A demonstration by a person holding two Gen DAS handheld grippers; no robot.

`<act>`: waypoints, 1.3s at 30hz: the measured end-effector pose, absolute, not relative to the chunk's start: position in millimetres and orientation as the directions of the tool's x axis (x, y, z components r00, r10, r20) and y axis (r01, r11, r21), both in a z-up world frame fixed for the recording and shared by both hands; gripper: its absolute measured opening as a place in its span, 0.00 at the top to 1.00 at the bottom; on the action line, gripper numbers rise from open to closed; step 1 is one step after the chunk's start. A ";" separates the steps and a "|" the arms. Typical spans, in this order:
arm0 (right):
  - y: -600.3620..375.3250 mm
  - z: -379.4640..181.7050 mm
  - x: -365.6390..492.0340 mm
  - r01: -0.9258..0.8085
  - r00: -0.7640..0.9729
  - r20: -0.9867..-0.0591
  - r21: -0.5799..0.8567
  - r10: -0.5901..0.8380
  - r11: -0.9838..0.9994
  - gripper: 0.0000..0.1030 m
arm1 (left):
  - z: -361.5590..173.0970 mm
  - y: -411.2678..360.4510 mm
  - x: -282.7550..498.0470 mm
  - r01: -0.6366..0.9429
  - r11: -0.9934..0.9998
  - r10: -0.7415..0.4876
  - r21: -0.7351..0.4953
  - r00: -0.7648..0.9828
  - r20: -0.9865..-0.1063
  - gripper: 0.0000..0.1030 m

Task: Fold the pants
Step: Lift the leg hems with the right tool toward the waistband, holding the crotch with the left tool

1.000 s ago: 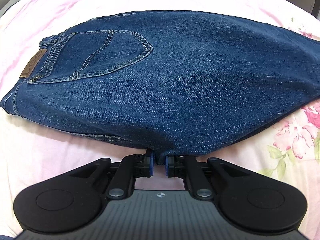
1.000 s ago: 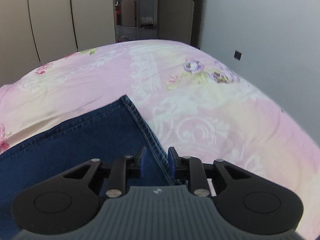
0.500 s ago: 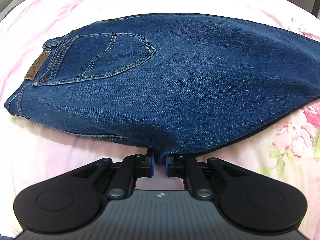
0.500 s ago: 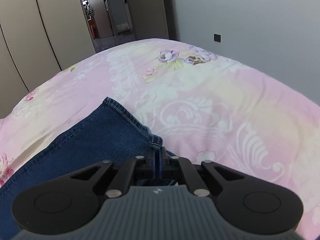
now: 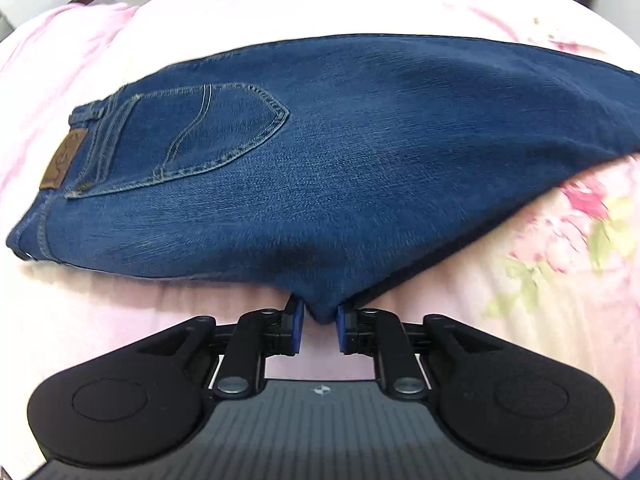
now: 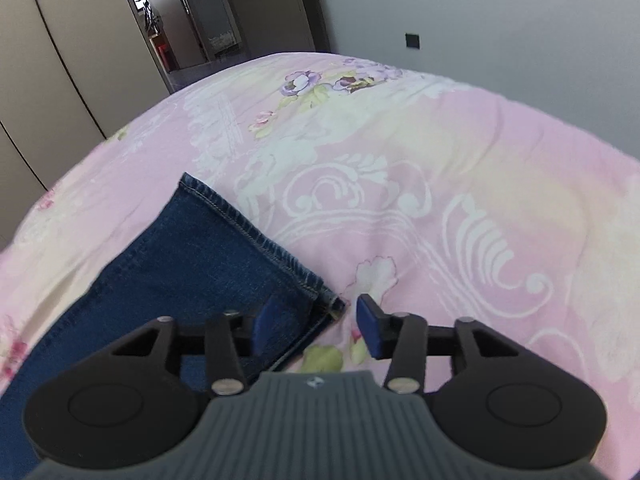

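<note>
Dark blue denim pants (image 5: pixel 360 152): lighter stitching, brown patch at left.
Pink bedsheet (image 6: pixel 460 200): white scrolls, purple flowers at upper centre.
Black left gripper (image 5: pixel 319 330): blue pads.

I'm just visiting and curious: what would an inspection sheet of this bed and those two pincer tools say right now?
Surface: pink floral bedspread, mostly smooth.
Job's things: blue jeans folded leg on leg, back pocket up, leg hem flat on the bedspread.
Clutter: nothing seen.
Grippers: left gripper has just been opening, denim crotch point between its jaws; right gripper has just been opening, jaws apart astride the hem corner, not pressing it.
Cables: nothing seen.
Surroundings: beige wardrobe doors, grey wall, open doorway.
</note>
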State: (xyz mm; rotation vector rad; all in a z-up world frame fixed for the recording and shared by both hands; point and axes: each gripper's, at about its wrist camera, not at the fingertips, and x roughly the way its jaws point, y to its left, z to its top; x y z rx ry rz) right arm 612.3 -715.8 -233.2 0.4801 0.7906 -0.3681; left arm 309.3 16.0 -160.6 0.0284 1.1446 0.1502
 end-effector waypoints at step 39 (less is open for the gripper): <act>-378.5 17.7 566.3 -0.184 0.830 -0.484 0.231 0.278 0.955 0.99 | -127.9 59.3 340.2 0.176 0.983 -0.139 -0.050 0.538 -0.832 0.80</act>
